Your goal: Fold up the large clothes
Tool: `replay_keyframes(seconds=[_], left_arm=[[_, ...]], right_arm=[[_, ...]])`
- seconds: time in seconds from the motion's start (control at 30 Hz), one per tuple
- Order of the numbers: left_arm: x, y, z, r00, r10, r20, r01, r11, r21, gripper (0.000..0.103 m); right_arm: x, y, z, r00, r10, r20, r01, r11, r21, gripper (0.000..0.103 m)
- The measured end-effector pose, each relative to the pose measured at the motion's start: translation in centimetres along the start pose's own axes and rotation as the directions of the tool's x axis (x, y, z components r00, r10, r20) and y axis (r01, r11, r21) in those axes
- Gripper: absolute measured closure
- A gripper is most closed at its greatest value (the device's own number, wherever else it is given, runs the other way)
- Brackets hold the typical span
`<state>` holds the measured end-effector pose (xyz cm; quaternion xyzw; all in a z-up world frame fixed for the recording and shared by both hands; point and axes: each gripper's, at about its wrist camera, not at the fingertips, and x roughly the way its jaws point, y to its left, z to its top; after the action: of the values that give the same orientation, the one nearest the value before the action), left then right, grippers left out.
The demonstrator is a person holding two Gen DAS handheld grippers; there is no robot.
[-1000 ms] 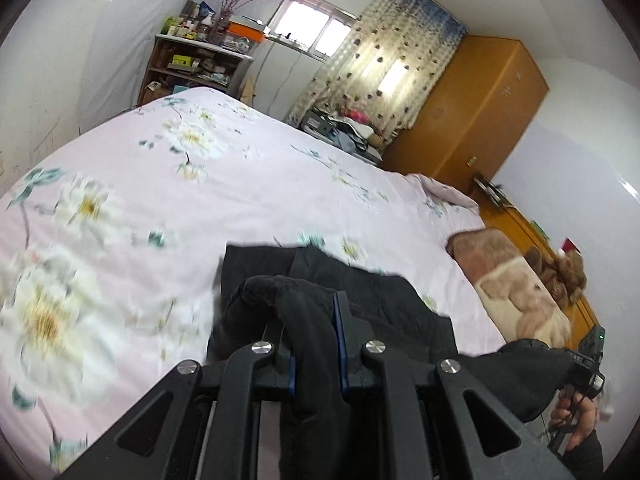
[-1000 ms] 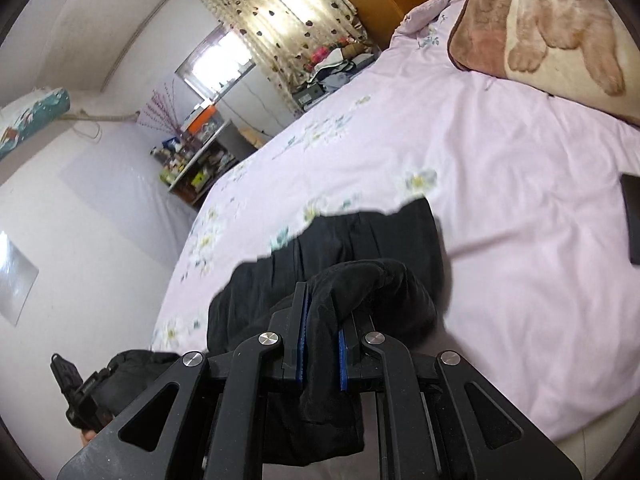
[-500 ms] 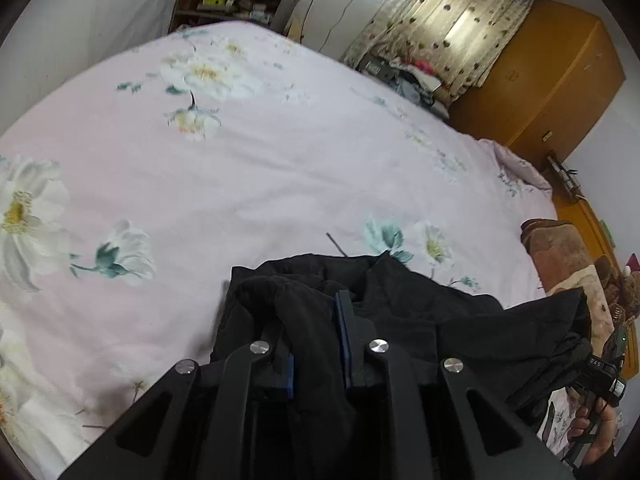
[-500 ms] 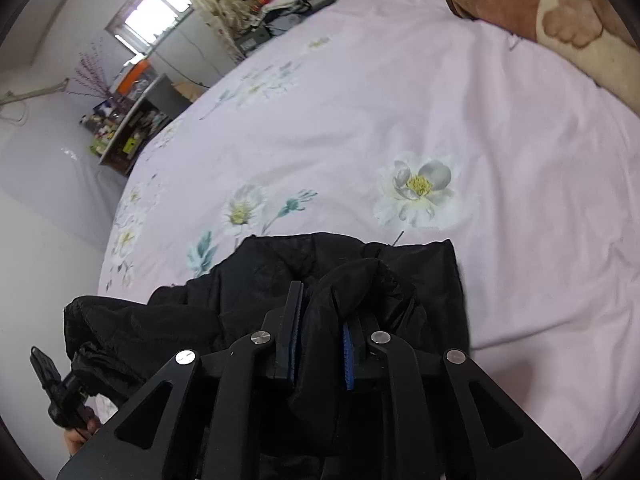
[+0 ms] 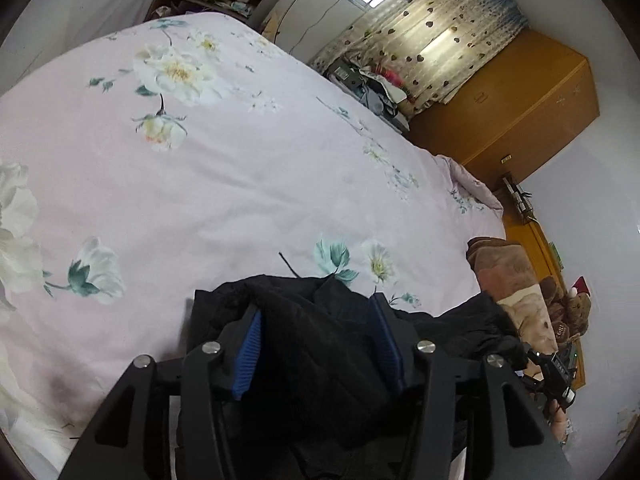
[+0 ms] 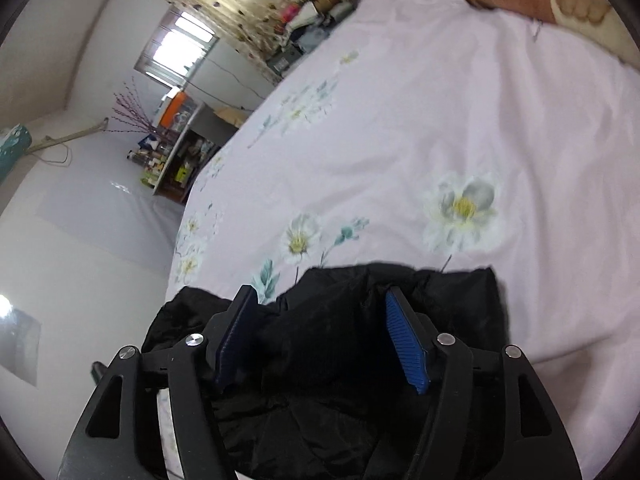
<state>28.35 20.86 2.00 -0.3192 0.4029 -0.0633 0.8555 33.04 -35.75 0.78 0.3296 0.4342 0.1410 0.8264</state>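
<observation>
The black garment (image 5: 320,344) lies bunched between both sets of jaws as the left gripper (image 5: 318,312) and right gripper (image 6: 322,300) are opening, pads apart from the cloth.

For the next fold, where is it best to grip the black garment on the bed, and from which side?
Probably the far hem of the black garment, where it ends in a fairly straight edge flat on the pink sheet. Come from above, fingers astride that edge near its right corner, while the left gripper takes the opposite corner. Both grippers' jaws are opening now, with bunched cloth between them, a poorer hold.
</observation>
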Motion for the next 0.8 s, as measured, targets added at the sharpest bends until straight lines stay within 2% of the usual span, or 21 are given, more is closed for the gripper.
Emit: replay_keyframes(seconds=[0.07,0.1,0.13,0.2,0.27,0.37,0.43,0.53,0.63,0.7,0.8], left_arm=[[-0.6,-0.2,0.1,1.000,-0.014,0.007,0.013,1.000,0.001,0.045],[-0.9,-0.3,0.1,1.000,-0.002,0.024,0.001,1.000,0.013,0.043],[-1.4,-0.3,0.1,0.998,0.020,0.059,-0.022,0.999,0.030,0.037],[-2.4,0.2,0.2,0.990,0.046,0.132,-0.051,0.998,0.032,0.028],[-2.4,1.0,0.4,0.986,0.068,0.150,-0.070,0.997,0.013,0.021],[0.4,1.6,0.2,0.990,0.126,0.066,-0.130,0.990,0.059,0.021],[2.7,2.1,0.0,0.990,0.138,-0.013,-0.137,0.986,0.092,0.021],[6.6,2.7,-0.3,0.978,0.177,-0.107,-0.162,0.978,0.135,0.021],[8.1,2.7,-0.5,0.979,0.166,-0.121,-0.149,0.979,0.143,0.022],[8.3,2.0,-0.4,0.984,0.151,-0.095,-0.134,0.977,0.165,0.030],[8.7,0.8,-0.3,0.984,0.170,-0.059,-0.154,0.963,0.219,0.042]], right_arm=[[-1.3,0.7,0.1,0.998,-0.007,0.057,0.010,0.999,-0.052,0.037],[-1.8,0.8,0.1,0.997,0.004,0.073,0.000,0.998,-0.063,0.037],[-2.0,0.7,0.0,0.996,0.011,0.085,-0.005,0.998,-0.069,0.036],[-1.6,0.4,-0.3,0.997,-0.012,0.081,0.019,0.996,-0.092,0.036],[-0.6,-0.3,-1.0,0.997,-0.055,0.059,0.062,0.990,-0.128,0.036],[1.3,-1.6,-1.9,0.994,-0.108,0.021,0.110,0.981,-0.158,0.036],[2.4,-2.4,-2.1,0.993,-0.116,0.000,0.114,0.980,-0.161,0.036],[4.1,-3.3,-2.0,0.994,-0.103,-0.048,0.093,0.981,-0.169,0.036],[5.3,-3.8,-1.6,0.992,-0.102,-0.068,0.088,0.980,-0.181,0.036],[6.0,-3.9,-1.1,0.992,-0.090,-0.085,0.074,0.981,-0.178,0.036],[7.1,-3.8,-0.4,0.990,-0.090,-0.110,0.067,0.979,-0.194,0.036]])
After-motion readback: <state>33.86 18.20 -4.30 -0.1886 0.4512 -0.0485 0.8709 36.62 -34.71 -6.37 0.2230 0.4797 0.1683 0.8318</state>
